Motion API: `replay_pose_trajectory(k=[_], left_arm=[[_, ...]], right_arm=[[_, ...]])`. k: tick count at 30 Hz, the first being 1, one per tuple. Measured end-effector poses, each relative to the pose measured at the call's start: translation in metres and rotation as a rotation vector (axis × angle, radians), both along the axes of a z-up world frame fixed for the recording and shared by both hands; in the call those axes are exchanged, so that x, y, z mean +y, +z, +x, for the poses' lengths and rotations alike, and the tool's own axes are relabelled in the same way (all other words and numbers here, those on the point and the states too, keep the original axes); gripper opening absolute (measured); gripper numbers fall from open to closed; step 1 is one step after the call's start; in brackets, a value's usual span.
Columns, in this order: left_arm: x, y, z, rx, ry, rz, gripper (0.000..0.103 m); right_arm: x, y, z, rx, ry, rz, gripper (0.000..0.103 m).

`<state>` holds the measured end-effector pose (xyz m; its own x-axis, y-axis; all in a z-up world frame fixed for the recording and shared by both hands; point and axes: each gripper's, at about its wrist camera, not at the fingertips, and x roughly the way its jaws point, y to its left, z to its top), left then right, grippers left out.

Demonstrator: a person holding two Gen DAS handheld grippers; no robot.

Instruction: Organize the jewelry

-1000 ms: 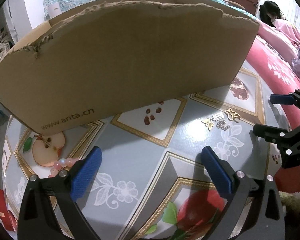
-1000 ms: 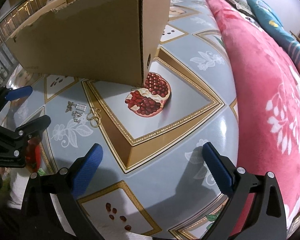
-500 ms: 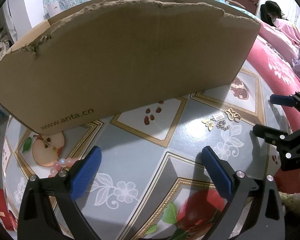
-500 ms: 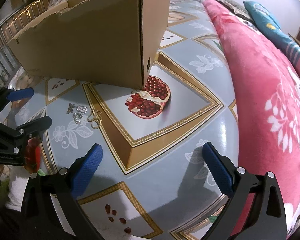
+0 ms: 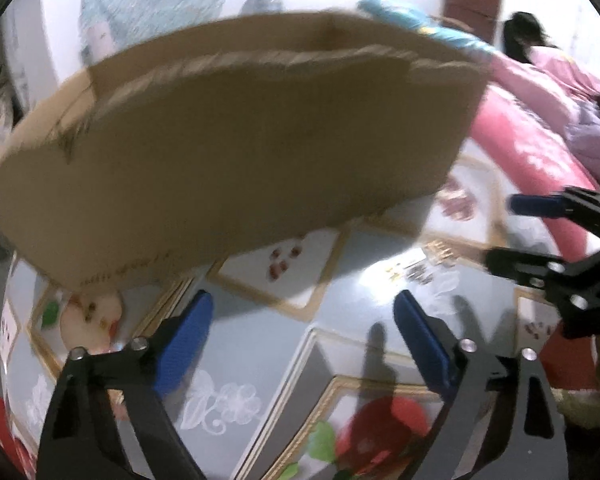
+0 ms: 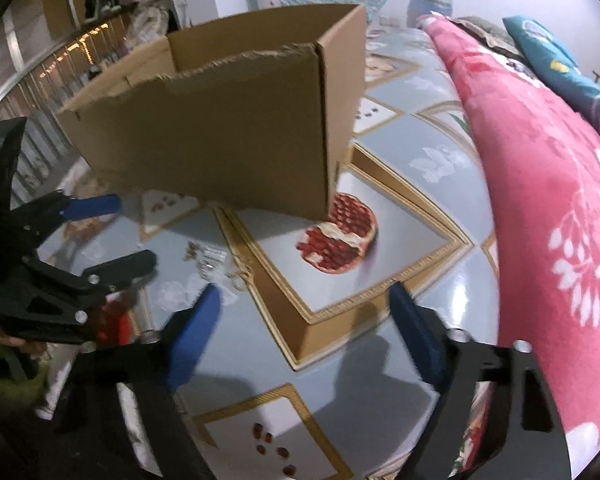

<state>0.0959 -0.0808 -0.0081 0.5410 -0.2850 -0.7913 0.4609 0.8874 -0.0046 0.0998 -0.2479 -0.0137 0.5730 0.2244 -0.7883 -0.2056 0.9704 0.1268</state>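
A small cluster of gold and silver jewelry [image 5: 420,266] lies on the patterned table, in front of the right corner of a brown cardboard box [image 5: 236,152]. It also shows in the right wrist view [image 6: 216,262], next to the box [image 6: 228,136]. My left gripper [image 5: 300,336] is open and empty, above the table in front of the box, left of the jewelry. My right gripper [image 6: 304,328] is open and empty, just right of the jewelry. Each gripper shows in the other's view: the right one [image 5: 540,236] and the left one [image 6: 96,236].
The table [image 6: 400,420] has a grey and gold fruit-print cover. A pink floral blanket [image 6: 560,200] lies along its right side. A person in pink [image 5: 548,64] sits at the back right. Pink beads by the printed apple [image 5: 92,316] are blurred.
Both grippers have risen and tilted up, so the box's open top now shows. The left wrist view is motion-blurred. Both jaws stay open and the jewelry has not moved.
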Motion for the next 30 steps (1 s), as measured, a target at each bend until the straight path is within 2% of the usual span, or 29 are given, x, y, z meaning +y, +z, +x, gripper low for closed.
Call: replay_pose_trajectory(k=[1, 3, 4, 6, 8, 9, 12, 24, 30], left_arm=[[-0.005, 0.003, -0.003, -0.020, -0.036, 0.000, 0.083], [-0.012, 0.006, -0.006, -0.037, -0.089, -0.001, 0.073], [-0.016, 0.007, -0.007, -0.044, -0.120, 0.001, 0.071], [-0.025, 0.005, -0.007, -0.041, -0.179, 0.013, 0.060], [-0.031, 0.001, -0.005, -0.028, -0.231, 0.027, 0.051], [-0.034, -0.001, -0.004, -0.019, -0.253, 0.031, 0.043], [-0.037, -0.006, 0.003, -0.001, -0.299, 0.040, 0.033], [-0.042, -0.006, 0.015, 0.025, -0.441, 0.070, 0.013], [-0.041, -0.004, 0.015, 0.013, -0.452, 0.079, 0.012]], right_arm=[[0.000, 0.000, 0.001, 0.004, 0.009, 0.011, 0.068], [0.001, -0.002, 0.003, 0.008, 0.033, 0.034, 0.054], [0.002, -0.003, 0.004, 0.012, 0.045, 0.044, 0.052], [0.003, -0.003, 0.004, 0.018, 0.064, 0.065, 0.044], [0.002, -0.003, 0.006, 0.021, 0.081, 0.094, 0.043], [0.002, -0.003, 0.008, 0.021, 0.091, 0.106, 0.042], [0.000, -0.001, 0.010, 0.018, 0.108, 0.120, 0.041], [-0.005, -0.004, 0.017, 0.027, 0.124, 0.162, 0.037], [-0.007, -0.002, 0.016, 0.020, 0.122, 0.170, 0.036]])
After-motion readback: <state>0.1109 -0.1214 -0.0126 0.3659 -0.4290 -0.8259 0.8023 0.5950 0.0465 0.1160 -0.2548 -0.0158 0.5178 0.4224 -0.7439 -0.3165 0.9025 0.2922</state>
